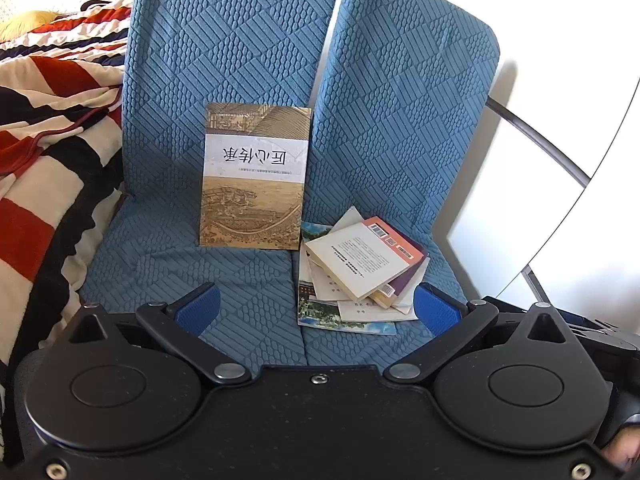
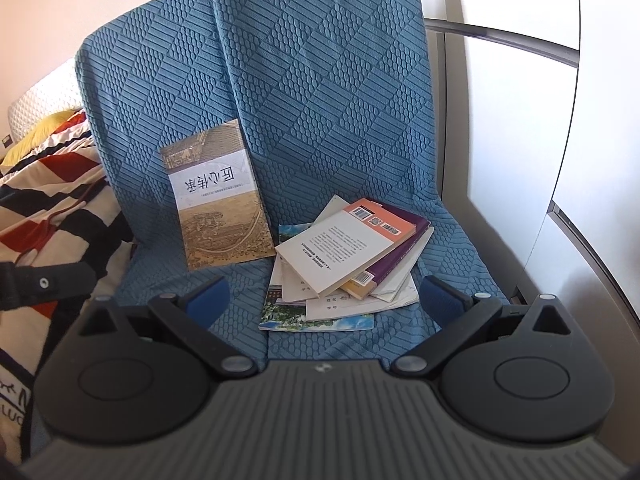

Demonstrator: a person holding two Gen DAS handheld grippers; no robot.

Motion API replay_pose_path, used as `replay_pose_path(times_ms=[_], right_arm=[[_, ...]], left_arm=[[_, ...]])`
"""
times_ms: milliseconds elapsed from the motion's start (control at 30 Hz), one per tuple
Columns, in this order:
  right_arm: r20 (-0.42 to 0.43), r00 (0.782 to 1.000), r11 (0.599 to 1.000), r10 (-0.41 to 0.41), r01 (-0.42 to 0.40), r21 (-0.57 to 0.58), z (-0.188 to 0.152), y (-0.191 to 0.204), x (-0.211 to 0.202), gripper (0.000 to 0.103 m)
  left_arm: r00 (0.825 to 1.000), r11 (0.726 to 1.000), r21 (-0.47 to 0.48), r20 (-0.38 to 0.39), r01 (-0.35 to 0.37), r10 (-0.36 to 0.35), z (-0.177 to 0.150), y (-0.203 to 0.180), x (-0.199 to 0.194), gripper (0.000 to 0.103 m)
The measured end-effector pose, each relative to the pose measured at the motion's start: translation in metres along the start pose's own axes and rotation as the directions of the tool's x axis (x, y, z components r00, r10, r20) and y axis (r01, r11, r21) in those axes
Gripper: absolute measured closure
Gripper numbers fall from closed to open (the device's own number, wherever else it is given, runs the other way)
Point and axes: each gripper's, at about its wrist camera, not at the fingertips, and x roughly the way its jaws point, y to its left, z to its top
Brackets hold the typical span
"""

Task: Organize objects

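A brown and white book (image 1: 254,178) (image 2: 218,196) stands upside down against the back of the left blue seat (image 1: 180,272). On the right blue seat (image 2: 452,240) lies a loose pile of books (image 1: 360,272) (image 2: 344,264), topped by a white one with an orange strip. My left gripper (image 1: 318,310) hangs open in front of both seats, nothing between its blue pads (image 1: 200,308). My right gripper (image 2: 326,300) is open too, in front of the pile without touching it.
A striped red, black and cream blanket (image 1: 44,168) (image 2: 52,208) is heaped left of the seats. White panels with a dark curved bar (image 1: 536,140) (image 2: 500,36) stand to the right. The left gripper's black edge (image 2: 48,284) shows in the right wrist view.
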Motion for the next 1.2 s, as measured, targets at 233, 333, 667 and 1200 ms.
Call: replay_pose_path(times_ms=[233, 333, 667, 1200], right_arm=[[0.029, 0.999, 1.000, 0.021, -0.021, -0.001, 0.010, 0.009, -0.014, 0.000], [0.041, 0.999, 0.999, 0.035, -0.035, -0.014, 0.012, 0.013, -0.017, 0.000], [0.004, 0.999, 0.999, 0.038, -0.038, -0.038, 0.003, 0.022, 0.001, 0.000], [-0.025, 1.000, 0.998, 0.015, -0.017, -0.054, -0.010, 0.033, 0.044, 0.000]], left_arm=[[1.000, 1.000, 0.002, 0.019, -0.013, 0.013, 0.005, 0.004, -0.017, 0.000], [0.998, 0.999, 0.012, 0.034, -0.050, 0.049, 0.007, 0.006, -0.024, 0.000], [0.999, 1.000, -0.018, 0.033, -0.019, 0.019, 0.001, 0.017, -0.018, 0.000], [0.999, 0.998, -0.053, 0.033, -0.026, 0.028, 0.006, 0.056, 0.018, 0.000]])
